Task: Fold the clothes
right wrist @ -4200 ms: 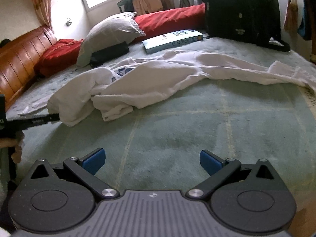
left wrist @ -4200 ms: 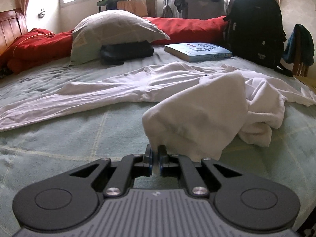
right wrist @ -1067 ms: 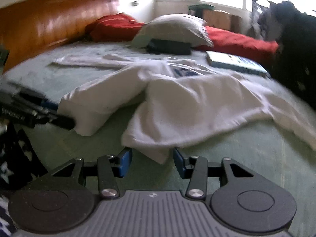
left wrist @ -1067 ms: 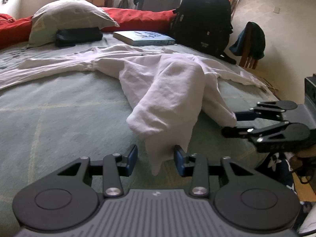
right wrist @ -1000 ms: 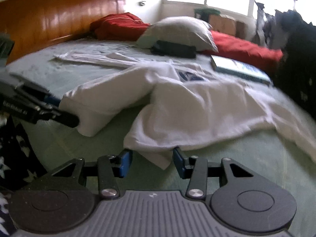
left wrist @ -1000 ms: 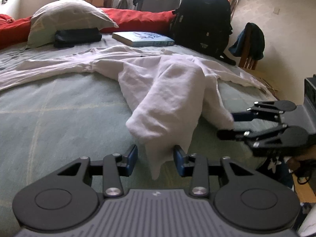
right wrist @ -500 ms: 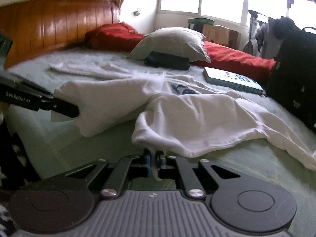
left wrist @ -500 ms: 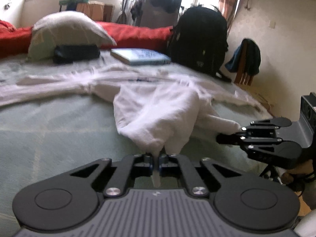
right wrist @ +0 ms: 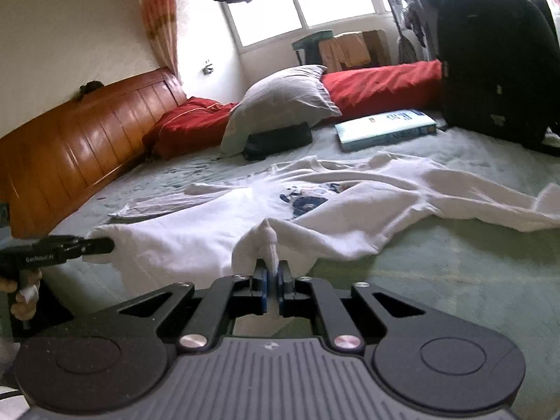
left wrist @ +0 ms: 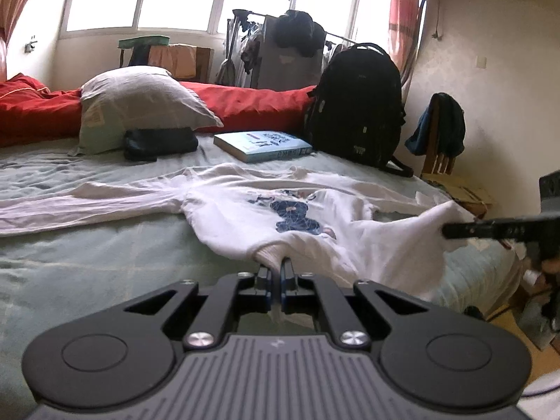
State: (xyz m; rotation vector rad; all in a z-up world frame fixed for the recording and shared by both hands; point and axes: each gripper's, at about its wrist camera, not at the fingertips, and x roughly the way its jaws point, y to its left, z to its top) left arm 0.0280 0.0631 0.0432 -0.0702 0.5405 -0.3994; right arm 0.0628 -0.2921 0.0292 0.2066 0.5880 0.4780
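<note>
Both tongs are clamped on the hem of the white sweatshirt: the left tongs hold one ribbed corner, the right tongs the other, and the hem hangs slack between them, just above the bed.

Risks:
- You hold only a thin pinch of fabric in each tongs. A sharp pull can slide the ribbing out of the pads.
- If you raise one corner faster than the other, the body will likely skew, and the printed front will fold off-centre.
- Beyond the tongs, the long sleeves trail across the green bedsheet. Dragging may bunch them under the body.

Farther away lie a blue book, a black pouch under a grey pillow, a red duvet and a black backpack. Windows and hanging laundry close the room.
</note>
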